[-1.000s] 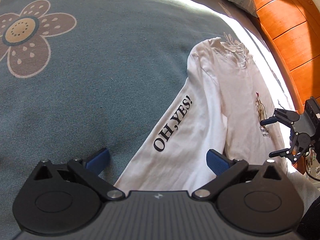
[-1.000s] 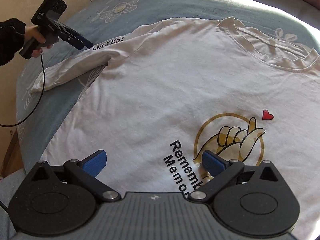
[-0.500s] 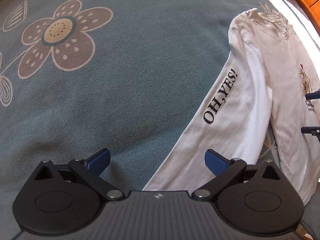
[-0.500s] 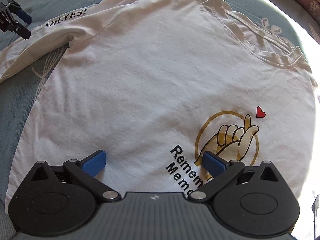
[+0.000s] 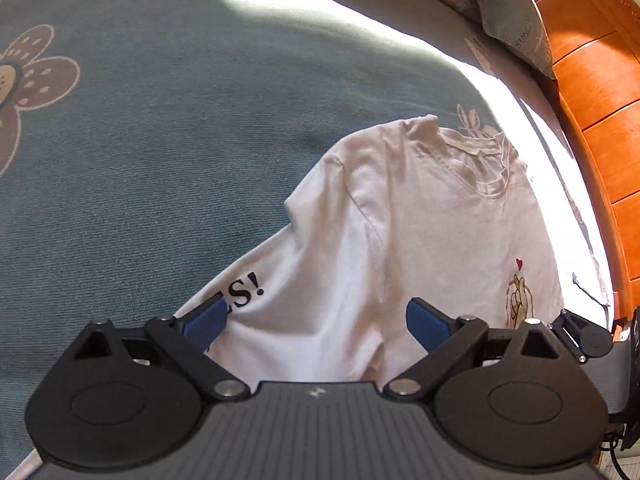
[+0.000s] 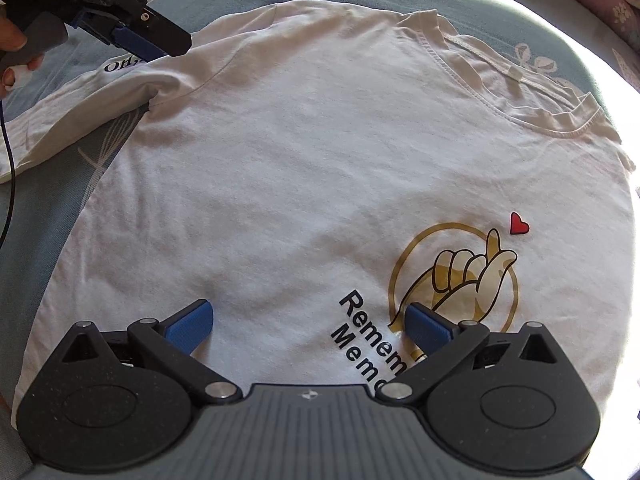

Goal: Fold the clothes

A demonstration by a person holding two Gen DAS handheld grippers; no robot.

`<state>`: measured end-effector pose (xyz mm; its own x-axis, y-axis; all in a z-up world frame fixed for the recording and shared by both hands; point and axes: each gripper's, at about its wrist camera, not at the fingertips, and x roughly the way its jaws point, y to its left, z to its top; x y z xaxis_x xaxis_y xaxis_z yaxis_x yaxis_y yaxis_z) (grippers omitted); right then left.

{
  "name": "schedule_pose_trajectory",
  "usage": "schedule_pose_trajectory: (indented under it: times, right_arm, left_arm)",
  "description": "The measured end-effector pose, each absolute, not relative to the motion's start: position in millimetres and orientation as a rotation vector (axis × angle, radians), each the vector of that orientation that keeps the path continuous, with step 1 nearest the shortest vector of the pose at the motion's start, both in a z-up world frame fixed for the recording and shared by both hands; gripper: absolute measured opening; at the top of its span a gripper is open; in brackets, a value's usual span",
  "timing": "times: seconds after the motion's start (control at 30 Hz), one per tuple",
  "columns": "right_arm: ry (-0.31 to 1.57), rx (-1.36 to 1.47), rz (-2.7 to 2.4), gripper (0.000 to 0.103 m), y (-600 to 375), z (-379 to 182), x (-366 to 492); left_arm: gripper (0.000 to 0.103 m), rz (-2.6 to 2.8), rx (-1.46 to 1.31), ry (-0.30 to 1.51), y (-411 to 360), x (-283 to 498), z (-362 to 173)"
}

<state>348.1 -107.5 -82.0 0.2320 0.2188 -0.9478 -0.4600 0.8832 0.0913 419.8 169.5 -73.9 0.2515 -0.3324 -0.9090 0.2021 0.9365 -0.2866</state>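
A white shirt (image 6: 304,168) lies front-up on a bed (image 5: 168,128) covered in a blue-grey, flower-printed spread, its collar toward the pillows (image 5: 516,20) and a wooden headboard (image 5: 592,80), sunlight falling across the far edge.

The left hand-held gripper (image 5: 314,322) hangs steeply over the shirt's long sleeve (image 5: 280,312), the one printed "OH,YES!". Its blue fingers (image 5: 206,322) stand to either side of the sleeve cloth, one pad covering the start of the lettering, the other near the seam where sleeve meets body. The jaws are wide and closing, with the sleeve between them, and the pads are not pressing on the cloth. From the right wrist camera the same tool (image 6: 136,42) is seen from the side, its tips just at the sleeve's print, held in a person's hand (image 6: 16,40) with a dark cable trailing down.

The right hand-held gripper (image 6: 308,324) is poised over the lower front of the shirt, jaws spread wide and holding nothing. Between its fingers (image 6: 190,324) lies plain white cloth and the start of black lettering; one pad sits over the edge of the gold circle with the finger-heart drawing (image 6: 456,276). A small red heart (image 6: 519,224) sits just above that print. The sleeve runs off to the left of the shirt's body, lying apart from it on the spread.
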Motion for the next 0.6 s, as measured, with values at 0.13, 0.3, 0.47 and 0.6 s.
schedule_pose_trajectory:
  times: [0.13,0.3,0.47,0.6]
  right_arm:
    - [1.197,-0.21,0.494,0.103,-120.7,-81.7,334.5]
    - [1.14,-0.256,0.448,0.103,-110.0,-84.4,322.1]
    - [1.136,-0.206,0.382,0.103,-91.9,-88.8,332.9]
    - [1.138,-0.183,0.349,0.103,-88.1,-89.6,334.6]
  left_arm:
    - [0.095,-0.293,-0.29,1.26,193.8,426.4,-62.5]
    - [0.097,-0.583,-0.51,1.332,162.5,435.5,-75.2]
    - [0.093,-0.531,-0.501,1.293,163.2,446.9,-99.5]
    - [0.093,-0.42,-0.378,1.221,165.3,452.8,-77.0]
